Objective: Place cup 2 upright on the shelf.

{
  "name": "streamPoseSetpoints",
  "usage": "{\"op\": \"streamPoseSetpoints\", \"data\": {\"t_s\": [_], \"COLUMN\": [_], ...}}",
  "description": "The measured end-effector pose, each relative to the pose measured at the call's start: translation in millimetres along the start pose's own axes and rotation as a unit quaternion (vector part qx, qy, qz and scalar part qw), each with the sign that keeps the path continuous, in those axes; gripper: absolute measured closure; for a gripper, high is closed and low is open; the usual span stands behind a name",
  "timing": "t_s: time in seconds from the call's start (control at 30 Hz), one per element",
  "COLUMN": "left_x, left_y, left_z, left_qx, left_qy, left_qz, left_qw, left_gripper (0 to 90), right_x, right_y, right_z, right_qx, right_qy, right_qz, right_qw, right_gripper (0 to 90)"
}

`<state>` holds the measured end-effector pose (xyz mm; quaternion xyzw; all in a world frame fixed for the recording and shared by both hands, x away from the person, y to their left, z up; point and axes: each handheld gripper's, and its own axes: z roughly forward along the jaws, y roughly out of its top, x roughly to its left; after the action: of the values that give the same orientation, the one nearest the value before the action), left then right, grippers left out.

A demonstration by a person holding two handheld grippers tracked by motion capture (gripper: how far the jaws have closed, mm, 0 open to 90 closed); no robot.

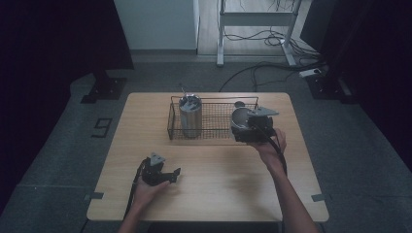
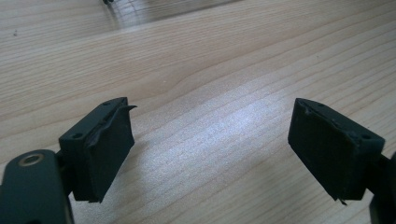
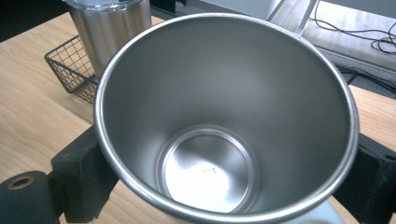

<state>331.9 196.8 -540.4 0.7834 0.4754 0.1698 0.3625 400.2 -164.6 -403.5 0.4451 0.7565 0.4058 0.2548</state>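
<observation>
An empty steel cup (image 3: 219,116) fills the space between my right gripper's (image 3: 224,186) jaws, which are shut on its sides. In the high view the right gripper (image 1: 245,127) holds this cup (image 1: 239,118) at the right end of a black wire basket (image 1: 214,132). A lidded steel tumbler (image 1: 190,116) stands upright in the basket's left end, and it appears behind the cup as the tumbler (image 3: 112,32) beside the basket corner (image 3: 70,70). My left gripper (image 1: 176,174) rests low over the wooden table (image 1: 218,179) at front left. The left gripper (image 2: 210,130) is open over bare wood.
The basket sits at the table's far middle. Behind the table are a white desk frame (image 1: 255,19) and loose cables (image 1: 272,68) on the floor. A taped mark (image 1: 102,127) lies on the floor to the left. Dark curtains stand on both sides.
</observation>
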Motion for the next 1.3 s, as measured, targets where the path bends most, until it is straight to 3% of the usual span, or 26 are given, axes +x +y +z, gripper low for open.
{"op": "streamPoseSetpoints", "data": {"t_s": [0.5, 1.3], "left_x": [-0.8, 1.0], "left_y": [0.2, 0.0], "left_z": [-1.2, -3.9], "left_qx": [-0.002, -0.008], "left_qy": [-0.002, -0.005], "left_qz": [0.001, -0.005], "left_qw": [1.0, 0.9999], "left_gripper": [14.0, 14.1], "right_x": [-3.5, -9.6], "right_y": [15.8, 32.4], "right_z": [6.6, 32.6], "right_qx": [-0.001, 0.009], "right_qy": [-0.008, -0.015], "right_qz": [-0.003, 0.004], "right_qw": [1.0, 0.9998], "right_gripper": [8.1, 8.1]}}
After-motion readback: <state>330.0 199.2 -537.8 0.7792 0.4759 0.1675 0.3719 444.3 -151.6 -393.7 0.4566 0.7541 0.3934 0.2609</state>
